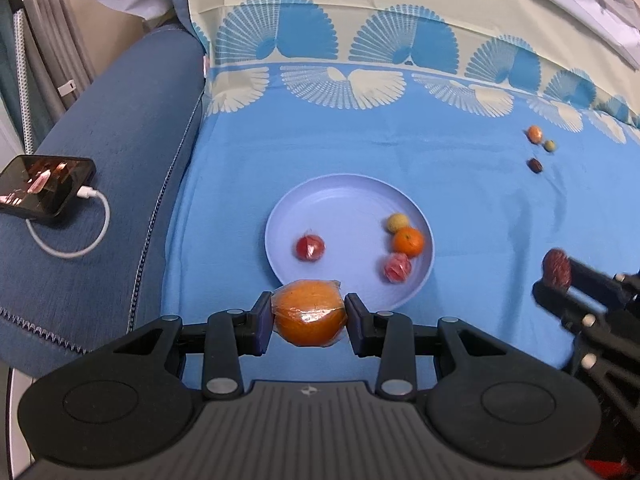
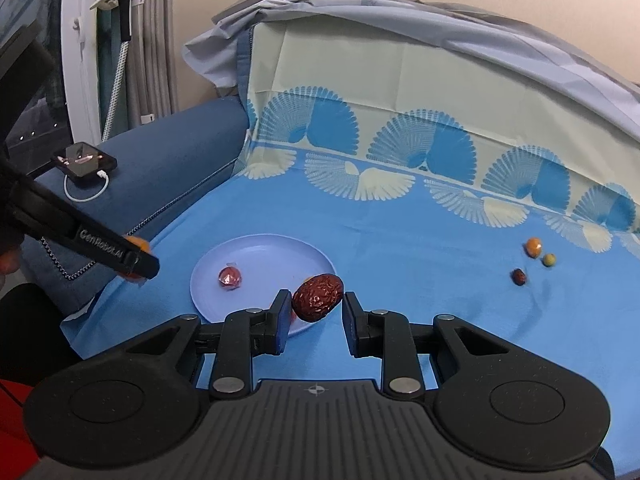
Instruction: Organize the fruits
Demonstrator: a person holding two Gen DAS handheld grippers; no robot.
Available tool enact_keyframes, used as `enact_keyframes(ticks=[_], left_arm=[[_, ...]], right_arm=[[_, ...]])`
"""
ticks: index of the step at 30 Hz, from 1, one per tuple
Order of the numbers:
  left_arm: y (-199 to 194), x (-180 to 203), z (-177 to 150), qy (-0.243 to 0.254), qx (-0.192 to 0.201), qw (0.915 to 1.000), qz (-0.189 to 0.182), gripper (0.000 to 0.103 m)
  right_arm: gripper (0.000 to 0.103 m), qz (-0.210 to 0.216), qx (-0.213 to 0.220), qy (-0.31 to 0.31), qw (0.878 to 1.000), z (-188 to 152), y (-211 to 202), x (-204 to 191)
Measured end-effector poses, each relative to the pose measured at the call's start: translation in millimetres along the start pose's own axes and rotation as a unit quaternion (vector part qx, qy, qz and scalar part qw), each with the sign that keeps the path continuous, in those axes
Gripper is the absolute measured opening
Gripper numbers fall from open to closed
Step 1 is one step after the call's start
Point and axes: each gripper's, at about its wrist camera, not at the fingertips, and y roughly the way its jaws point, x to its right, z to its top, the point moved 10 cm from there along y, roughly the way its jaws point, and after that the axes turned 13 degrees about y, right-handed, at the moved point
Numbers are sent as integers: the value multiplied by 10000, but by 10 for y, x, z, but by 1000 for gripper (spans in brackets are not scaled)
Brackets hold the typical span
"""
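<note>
My left gripper (image 1: 307, 307) is shut on a plastic-wrapped orange (image 1: 309, 322), held over the near rim of a pale blue plate (image 1: 344, 204). On the plate lie a red wrapped fruit (image 1: 310, 247), a small yellow fruit (image 1: 398, 222), a tangerine (image 1: 408, 242) and a pink wrapped fruit (image 1: 397, 267). My right gripper (image 2: 316, 306) is shut on a wrinkled red date (image 2: 318, 296), to the right of the plate (image 2: 256, 258). Three loose fruits sit far right on the cloth: a small orange one (image 2: 534, 247), a green one (image 2: 549, 259) and a dark date (image 2: 519, 277).
A blue patterned cloth (image 1: 480, 220) covers the sofa seat. A phone (image 1: 46, 184) on a white charging cable lies on the blue sofa arm (image 1: 132, 152) to the left. The cloth-draped backrest (image 2: 400, 92) rises behind.
</note>
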Motion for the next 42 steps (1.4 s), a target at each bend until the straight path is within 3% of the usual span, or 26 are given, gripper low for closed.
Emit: enact_keyframes(ticks=[20,23,24,25,26,27,30,32,36,42], left_arm=[[1226,-185,423,99,-399,9990,-177,42],[1375,-172,498,224,-285,9991,-229,43],[1401,-160,521,252,-239,9990,-272,55],[1421,-159,548,289,-216,9990,-269,77],[1415,-173,585,307,-138,9992,-204,88],[1377,-198,636,311,23,9995,-101,101],[1236,-240,693,373,252,9990,-20,103],[1164,-269,624,388,101,9992,43,103],[915,-301,320,198,-134,9997,-15,103],[526,-237,-175,-29,-345,9994,-91,103]], right_arm=[[29,33,-917,-342,9952,-41,1380,-246],[29,28,-1019,-374,9941,-63,1534,-229],[29,34,-1038,-394,9938,-68,1578,-229],[29,46,-1057,-415,9935,-63,1628,-229],[29,53,-1074,-431,9933,-61,1670,-231],[32,40,-1087,-440,9931,-53,1707,-229],[79,48,-1083,-317,9936,10,1733,-211],[91,-42,-997,-242,9947,62,1654,-164],[99,-142,-1102,-197,9936,-34,1361,-86],[100,-248,-1044,-274,9938,-302,914,-15]])
